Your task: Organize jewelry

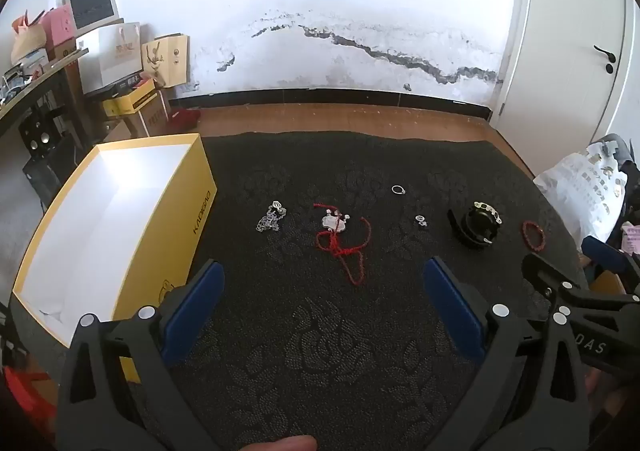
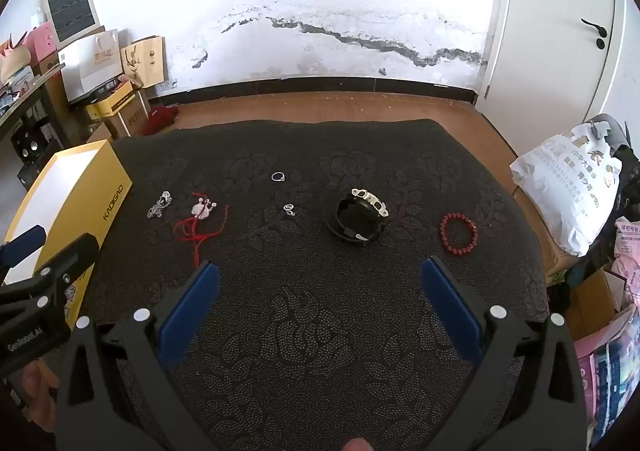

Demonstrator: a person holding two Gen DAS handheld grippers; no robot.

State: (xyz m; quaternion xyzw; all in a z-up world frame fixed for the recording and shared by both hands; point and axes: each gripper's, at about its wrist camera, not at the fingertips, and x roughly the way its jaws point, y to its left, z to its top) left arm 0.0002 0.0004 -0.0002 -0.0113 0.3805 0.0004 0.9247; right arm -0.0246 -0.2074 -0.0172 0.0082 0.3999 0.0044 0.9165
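Jewelry lies spread on a dark patterned cloth (image 1: 320, 351). From left to right there is a silver chain (image 1: 271, 218), a red cord with a silver pendant (image 1: 340, 239), a silver ring (image 1: 398, 189), a small silver piece (image 1: 421, 220), a black watch with a pale bracelet on it (image 1: 476, 227) and a red bead bracelet (image 1: 533, 235). An open yellow box (image 1: 120, 219) with a white inside stands at the left. My left gripper (image 1: 320, 271) hangs open above the cloth, short of the red cord. In the right wrist view my right gripper (image 2: 320, 271) is open too, nearer than the watch (image 2: 358, 217) and the bead bracelet (image 2: 459, 233).
White plastic bags (image 2: 572, 187) and packages crowd the table's right side. Boxes and paper bags (image 1: 120, 55) are stacked at the back left by a dark shelf. A wooden floor strip, a cracked white wall and a white door (image 1: 572, 51) lie beyond the cloth.
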